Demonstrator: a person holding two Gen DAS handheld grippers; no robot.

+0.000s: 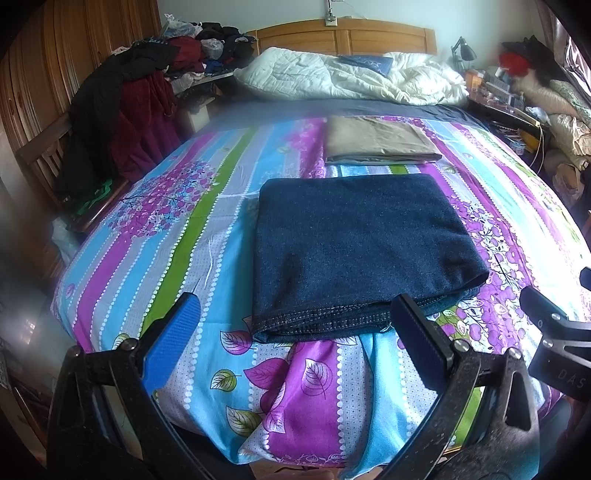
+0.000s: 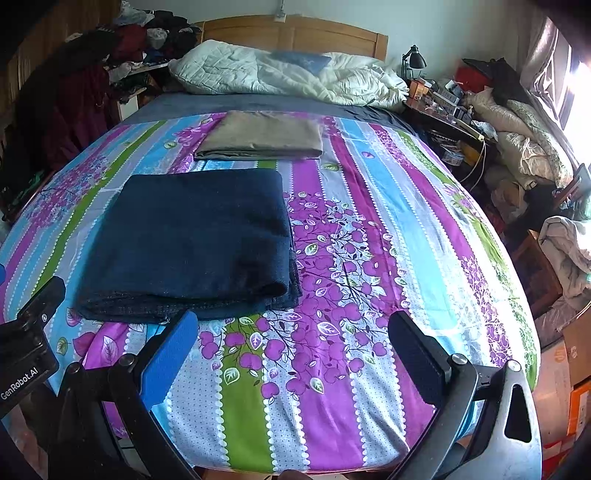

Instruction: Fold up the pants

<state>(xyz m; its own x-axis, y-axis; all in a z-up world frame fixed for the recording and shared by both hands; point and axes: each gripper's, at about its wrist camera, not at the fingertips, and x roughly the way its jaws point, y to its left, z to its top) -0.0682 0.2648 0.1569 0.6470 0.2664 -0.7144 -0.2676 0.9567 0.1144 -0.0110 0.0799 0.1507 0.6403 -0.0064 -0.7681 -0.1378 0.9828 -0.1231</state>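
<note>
My left tongs (image 1: 295, 332) gape wide with nothing between them, low in the frame at the near hem of the folded dark blue pants (image 1: 354, 254), which lie mid-frame on the striped bedspread (image 1: 207, 229). My right tongs (image 2: 293, 349) are equally wide and empty, lower centre over bare bedspread, the pants to their upper left; folded tan pants (image 1: 376, 142) lie above.

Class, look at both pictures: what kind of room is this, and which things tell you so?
Most likely a bedroom in a home: a bed with a wooden headboard, a rumpled white quilt and a bedside lamp.
</note>
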